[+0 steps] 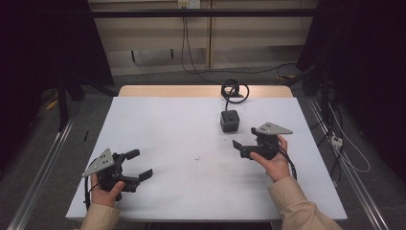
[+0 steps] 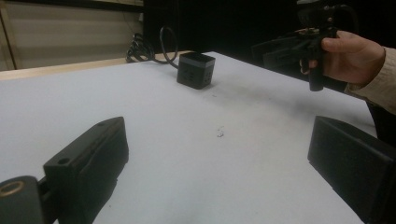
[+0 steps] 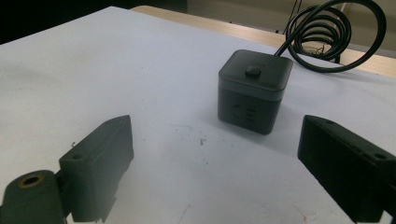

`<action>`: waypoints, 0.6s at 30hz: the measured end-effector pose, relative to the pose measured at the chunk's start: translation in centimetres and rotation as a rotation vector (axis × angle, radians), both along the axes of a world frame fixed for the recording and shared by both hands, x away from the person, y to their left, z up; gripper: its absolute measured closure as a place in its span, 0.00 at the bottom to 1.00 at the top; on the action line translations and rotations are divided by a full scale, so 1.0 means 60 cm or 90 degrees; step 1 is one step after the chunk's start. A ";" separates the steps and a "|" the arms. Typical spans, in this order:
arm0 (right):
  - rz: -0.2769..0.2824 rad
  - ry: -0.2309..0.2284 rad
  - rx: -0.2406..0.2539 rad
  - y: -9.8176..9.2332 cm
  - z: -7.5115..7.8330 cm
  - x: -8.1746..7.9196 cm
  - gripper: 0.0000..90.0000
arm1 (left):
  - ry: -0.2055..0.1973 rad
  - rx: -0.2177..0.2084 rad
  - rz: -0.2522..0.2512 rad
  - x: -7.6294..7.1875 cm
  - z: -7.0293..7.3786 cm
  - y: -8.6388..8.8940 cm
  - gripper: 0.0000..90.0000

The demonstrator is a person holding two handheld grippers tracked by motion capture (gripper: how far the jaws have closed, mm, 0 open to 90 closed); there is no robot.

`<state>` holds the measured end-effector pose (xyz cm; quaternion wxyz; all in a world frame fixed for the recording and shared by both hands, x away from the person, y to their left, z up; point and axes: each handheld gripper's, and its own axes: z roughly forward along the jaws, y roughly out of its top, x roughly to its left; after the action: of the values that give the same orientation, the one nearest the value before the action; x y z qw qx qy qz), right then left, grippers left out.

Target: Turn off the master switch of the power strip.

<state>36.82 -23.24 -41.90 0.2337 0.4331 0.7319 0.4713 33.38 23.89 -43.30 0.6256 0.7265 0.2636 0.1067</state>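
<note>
Hovering left gripper (image 1: pixel 136 168): seven o'clock, jaws spread wide, nothing held.
Right gripper (image 1: pixel 239 147): four o'clock, jaws apart, empty.
Cube (image 1: pixel 229 120): on table (image 1: pixel 182 129), one o'clock, coiled cable (image 1: pixel 234 89) behind.

Dark grey cube (image 1: pixel 230 120), white table (image 1: pixel 182 143)

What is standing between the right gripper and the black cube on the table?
Nothing visible. In the right gripper view the cube sits ahead of the open jaws, with bare white table between. In the high view the right gripper is near the cube, apart from it. The coiled cable lies behind the cube.
</note>
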 end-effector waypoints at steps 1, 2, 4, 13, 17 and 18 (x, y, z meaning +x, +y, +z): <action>0.002 -0.001 0.001 -0.001 0.000 -0.003 0.12 | 0.000 -0.001 0.000 0.000 0.000 0.000 0.05; 0.002 0.001 0.004 -0.002 0.000 -0.005 0.12 | 0.000 0.000 0.000 0.000 0.000 0.000 0.05; 0.008 0.004 0.005 -0.004 -0.001 -0.010 0.12 | -0.001 0.000 -0.001 0.001 0.000 0.000 0.05; 0.018 0.009 -0.001 -0.013 -0.009 -0.030 0.12 | -0.001 0.000 -0.001 0.000 0.000 0.000 0.05; 0.020 0.006 -0.008 -0.019 -0.010 -0.038 0.12 | -0.001 0.001 0.000 0.000 0.000 0.000 0.05; 0.021 0.007 -0.006 -0.021 -0.011 -0.039 0.12 | -0.001 0.001 -0.001 0.000 0.000 0.000 0.05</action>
<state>34.46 -24.50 -42.56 0.2242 0.4226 0.7424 0.4691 33.36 23.86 -43.29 0.6251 0.7271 0.2627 0.1073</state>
